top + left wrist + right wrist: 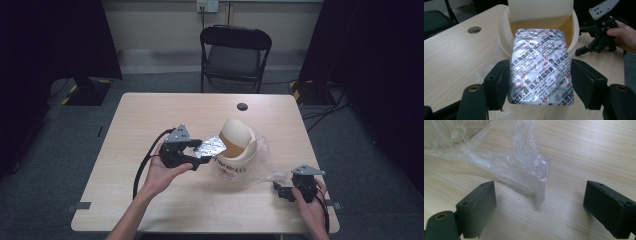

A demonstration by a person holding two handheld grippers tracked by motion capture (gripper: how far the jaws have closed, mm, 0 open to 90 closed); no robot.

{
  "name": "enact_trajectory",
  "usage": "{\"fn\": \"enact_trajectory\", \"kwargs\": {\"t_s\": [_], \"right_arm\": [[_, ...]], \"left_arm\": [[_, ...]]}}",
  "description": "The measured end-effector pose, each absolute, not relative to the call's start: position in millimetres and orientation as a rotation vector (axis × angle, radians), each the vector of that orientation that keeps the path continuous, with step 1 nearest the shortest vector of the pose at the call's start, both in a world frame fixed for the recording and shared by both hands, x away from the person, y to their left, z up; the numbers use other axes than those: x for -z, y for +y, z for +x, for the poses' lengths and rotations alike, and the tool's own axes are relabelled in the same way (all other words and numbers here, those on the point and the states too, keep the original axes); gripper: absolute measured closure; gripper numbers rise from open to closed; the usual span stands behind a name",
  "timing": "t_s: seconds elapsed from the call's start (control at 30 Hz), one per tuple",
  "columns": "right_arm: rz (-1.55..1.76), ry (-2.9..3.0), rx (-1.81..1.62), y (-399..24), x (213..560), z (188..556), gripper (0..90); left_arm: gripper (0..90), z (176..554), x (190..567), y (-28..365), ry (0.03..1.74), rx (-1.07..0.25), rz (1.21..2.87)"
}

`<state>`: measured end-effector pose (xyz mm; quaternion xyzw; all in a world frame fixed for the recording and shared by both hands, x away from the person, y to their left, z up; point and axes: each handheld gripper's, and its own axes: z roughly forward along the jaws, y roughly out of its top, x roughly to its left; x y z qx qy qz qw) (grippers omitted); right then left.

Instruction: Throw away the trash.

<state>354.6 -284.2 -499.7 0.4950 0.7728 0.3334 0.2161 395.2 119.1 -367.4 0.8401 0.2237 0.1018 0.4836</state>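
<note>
1. Landmark: a cream lidded bin stands near the middle of a light wood desk, w/ its swing lid tilted back so the opening faces the person.
2. Left gripper sits just left of the bin, held by the person's left hand. Its jaws are part-way closed on the two long edges of a silver blister pack.
3. In the left gripper view the blister pack lies flat betw. the black jaws, foil side up, w/ red & black print. Its far end reaches over the bin rim, at the opening.
4. Clear plastic bag spreads from under the bin toward the bin's right-front side, crumpled on the desk.
5. Right gripper is to the right-front of the bin, at the bag's tip, held by the right hand near the desk's front edge.
6. Right gripper view: jaws wide apart, nothing betw. them pinched; a twisted tip of the plastic bag lies on the desk in the gap, touching neither jaw.
7. Beyond the bin: a small dark round hole in the desk, & farther back a black folding chair on grey floor.
8. In the left gripper view the right gripper shows right of the bin, w/ fingers around it.
</note>
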Motion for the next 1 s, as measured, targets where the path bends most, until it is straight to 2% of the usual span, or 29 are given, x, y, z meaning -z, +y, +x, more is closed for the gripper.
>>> {"fn": "enact_trajectory", "kwargs": {"t_s": [0.2, 1.0], "right_arm": [[1.374, 2.141, -0.923, -284.0, 499.6, 354.8, 10.2], [1.373, 2.141, -0.923, -284.0, 499.6, 354.8, 10.2]], "left_arm": [[34.1, 401.5, 372.2, 105.2, 0.541, -0.219, 2.084], [34.9, 414.7, 359.7, 86.5, 0.540, -0.180, 2.024]]}}
